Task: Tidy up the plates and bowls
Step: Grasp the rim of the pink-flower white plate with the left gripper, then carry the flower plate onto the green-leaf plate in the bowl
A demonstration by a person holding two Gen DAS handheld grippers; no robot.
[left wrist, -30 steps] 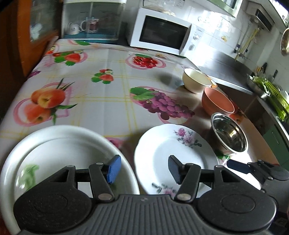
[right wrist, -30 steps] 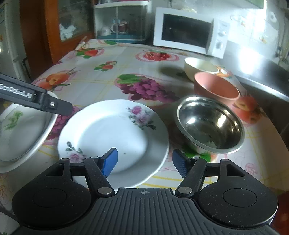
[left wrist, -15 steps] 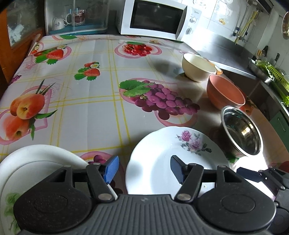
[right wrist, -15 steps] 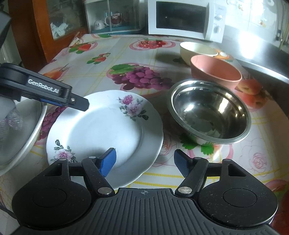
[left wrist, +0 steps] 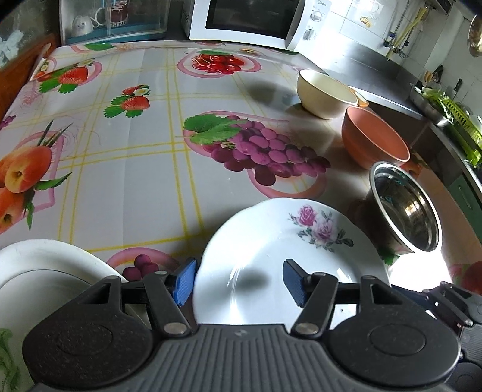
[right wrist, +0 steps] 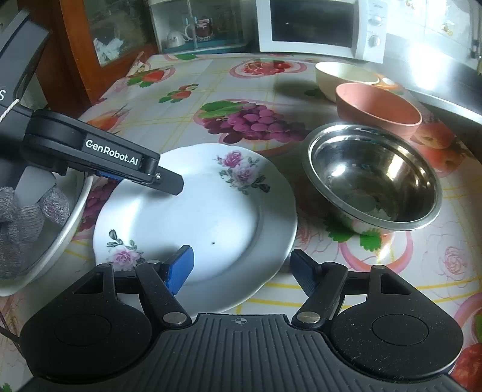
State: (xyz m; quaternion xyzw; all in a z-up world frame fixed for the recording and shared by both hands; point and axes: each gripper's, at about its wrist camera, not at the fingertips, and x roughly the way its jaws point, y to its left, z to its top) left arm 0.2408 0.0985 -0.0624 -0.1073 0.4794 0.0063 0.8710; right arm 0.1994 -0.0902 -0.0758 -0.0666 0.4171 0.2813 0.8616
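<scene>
A white flowered plate lies on the fruit-print tablecloth at the table's near edge. My left gripper is open over its left rim, and it also shows in the right wrist view above the plate. My right gripper is open over the plate's near rim. A larger white plate lies to the left. A steel bowl, a terracotta bowl and a cream bowl stand in a row on the right.
A white microwave and a glass cabinet with cups stand at the table's far end. A steel counter runs along the right. A wooden cupboard is at the left.
My left gripper has moved right, from over the large white plate to over the flowered plate's left rim. My right gripper has come closer to the flowered plate. Both stayed open.
</scene>
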